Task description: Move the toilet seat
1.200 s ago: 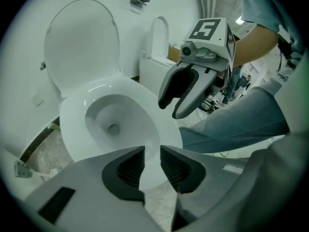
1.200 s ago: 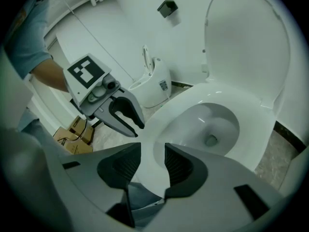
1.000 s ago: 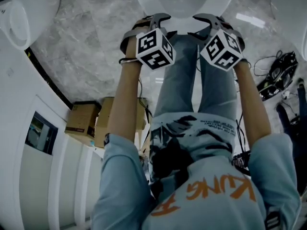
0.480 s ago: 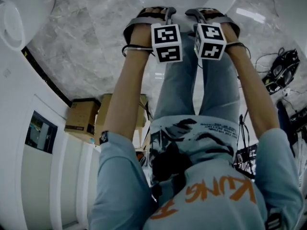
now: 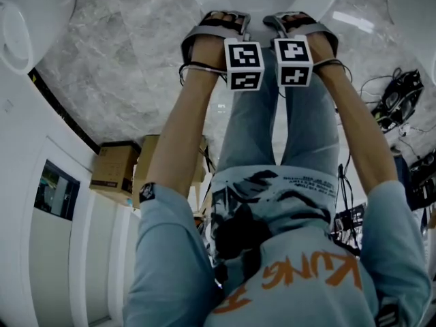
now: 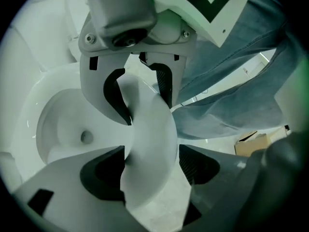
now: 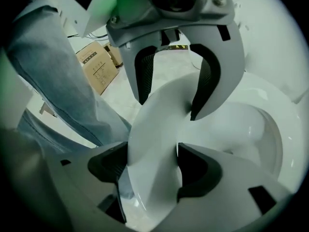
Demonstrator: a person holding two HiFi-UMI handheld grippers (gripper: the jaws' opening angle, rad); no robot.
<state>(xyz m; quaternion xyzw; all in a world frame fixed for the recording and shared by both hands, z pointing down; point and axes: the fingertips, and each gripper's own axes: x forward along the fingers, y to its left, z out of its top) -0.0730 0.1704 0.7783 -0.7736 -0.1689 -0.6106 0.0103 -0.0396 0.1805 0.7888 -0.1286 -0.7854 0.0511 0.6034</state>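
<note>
The toilet [image 6: 149, 129] is white, the floor [image 5: 122, 60] marbled grey.

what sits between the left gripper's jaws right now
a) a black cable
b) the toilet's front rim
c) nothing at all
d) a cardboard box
b: in the left gripper view the toilet's white front rim stands between the jaws of the left gripper, which have just been opening, with a gap showing at the right-hand pad.

My arms [image 5: 178, 138] stretch forward, side by side. My left gripper [image 6: 152, 172] has just opened wide astride the toilet rim [image 6: 149, 129]. My right gripper [image 7: 152, 170] has just closed onto it.
</note>
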